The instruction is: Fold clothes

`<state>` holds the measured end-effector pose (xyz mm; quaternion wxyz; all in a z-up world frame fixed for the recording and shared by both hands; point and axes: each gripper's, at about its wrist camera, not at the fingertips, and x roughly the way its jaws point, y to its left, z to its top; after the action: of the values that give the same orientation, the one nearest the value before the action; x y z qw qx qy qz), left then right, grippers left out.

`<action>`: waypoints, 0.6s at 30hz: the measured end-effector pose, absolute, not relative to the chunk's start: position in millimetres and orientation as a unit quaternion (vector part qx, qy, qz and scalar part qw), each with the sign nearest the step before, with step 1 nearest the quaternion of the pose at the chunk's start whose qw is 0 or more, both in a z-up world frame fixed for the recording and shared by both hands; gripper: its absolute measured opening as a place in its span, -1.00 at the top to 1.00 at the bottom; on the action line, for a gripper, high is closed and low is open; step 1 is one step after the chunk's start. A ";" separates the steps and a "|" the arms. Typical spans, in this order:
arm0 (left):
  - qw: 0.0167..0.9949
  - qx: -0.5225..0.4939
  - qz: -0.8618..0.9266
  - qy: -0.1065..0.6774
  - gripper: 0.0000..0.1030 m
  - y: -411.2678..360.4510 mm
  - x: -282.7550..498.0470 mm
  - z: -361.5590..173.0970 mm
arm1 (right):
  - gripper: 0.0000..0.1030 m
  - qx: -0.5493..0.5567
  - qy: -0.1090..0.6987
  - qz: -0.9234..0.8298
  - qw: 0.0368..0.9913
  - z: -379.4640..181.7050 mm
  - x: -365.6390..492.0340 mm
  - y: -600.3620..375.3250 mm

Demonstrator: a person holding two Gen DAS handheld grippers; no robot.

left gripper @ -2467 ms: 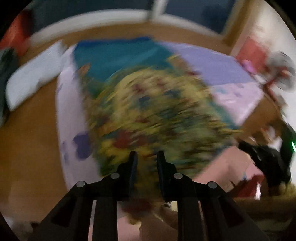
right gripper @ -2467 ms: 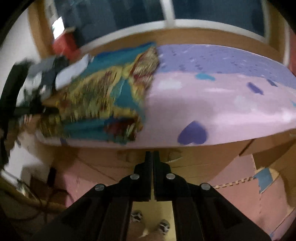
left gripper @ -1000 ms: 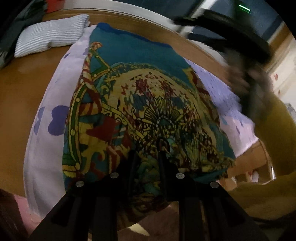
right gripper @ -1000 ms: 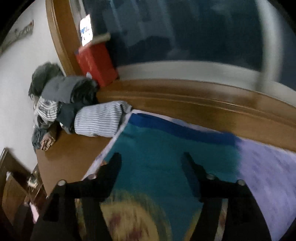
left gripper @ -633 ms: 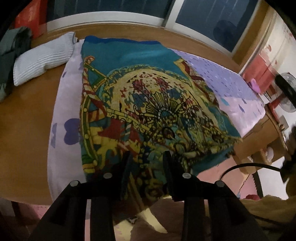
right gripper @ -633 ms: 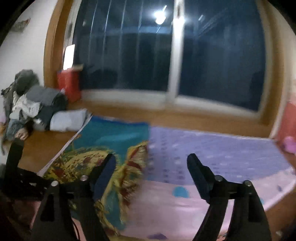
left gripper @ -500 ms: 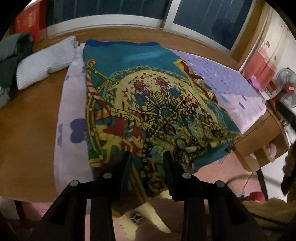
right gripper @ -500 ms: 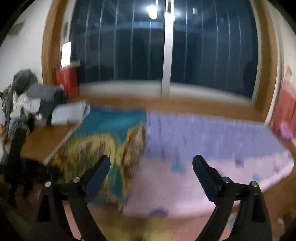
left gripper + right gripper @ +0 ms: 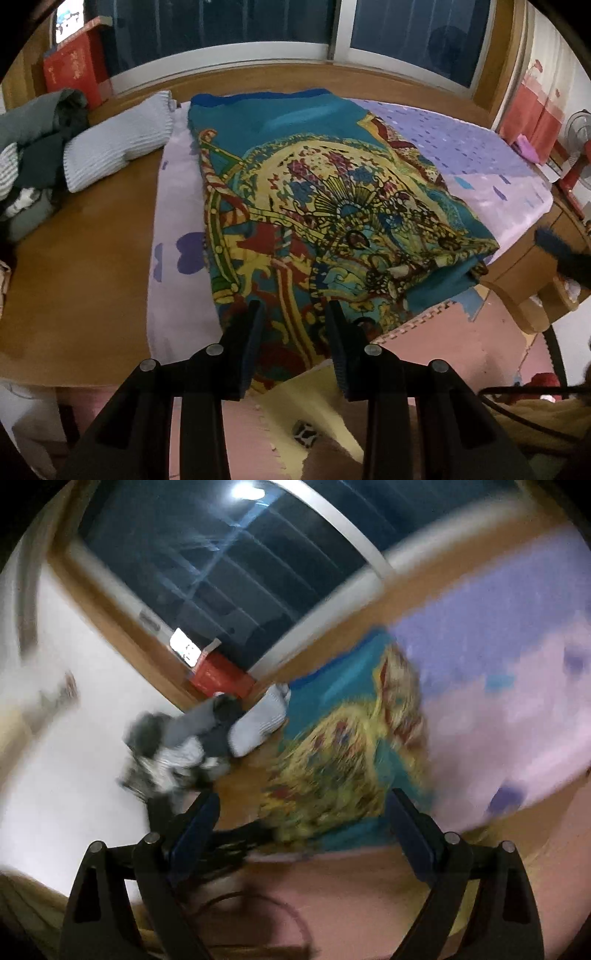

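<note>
A teal cloth with a yellow and red ornate print (image 9: 325, 206) lies folded on a lilac and pink mat (image 9: 177, 206) on a wooden platform; its near edge hangs over the platform's front. My left gripper (image 9: 293, 325) is open and empty, just in front of that hanging edge. My right gripper (image 9: 301, 812) is wide open and empty, held back from the platform; its view is tilted and blurred, with the cloth (image 9: 343, 760) beyond the fingers.
A rolled striped garment (image 9: 118, 147) and a pile of dark clothes (image 9: 33, 147) lie at the platform's left. A red box (image 9: 74, 70) stands by the window. Pink foam floor tiles (image 9: 480, 332) lie below. A fan (image 9: 580, 133) stands at far right.
My left gripper let go of the cloth, opened and drew back slightly. My right gripper opened wide, pulled away from the cloth and is swinging and tilting.
</note>
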<state>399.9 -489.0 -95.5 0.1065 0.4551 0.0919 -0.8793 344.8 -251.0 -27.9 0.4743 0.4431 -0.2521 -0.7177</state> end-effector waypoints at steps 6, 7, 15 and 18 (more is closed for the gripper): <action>0.121 0.447 -0.881 0.091 0.34 -492.8 399.8 -91.3 | -0.79 0.475 -0.252 -0.733 0.416 -42.8 327.9 -247.0; 0.122 0.448 -0.881 0.092 0.34 -493.3 400.4 -91.9 | -0.79 0.465 -0.222 -0.756 0.403 -39.1 325.0 -248.2; 0.113 0.453 -0.874 0.135 0.34 -508.6 411.8 -105.0 | -0.79 0.424 0.014 -0.840 0.338 -55.8 325.6 -271.1; 0.109 0.454 -0.871 0.150 0.34 -513.6 414.6 -107.8 | -0.79 0.438 0.022 -0.825 0.357 -65.7 327.5 -282.5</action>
<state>414.6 -513.6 -107.8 0.1095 0.4539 0.1500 -0.8715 327.5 -282.5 -65.7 0.3575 0.4376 0.0219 -0.8248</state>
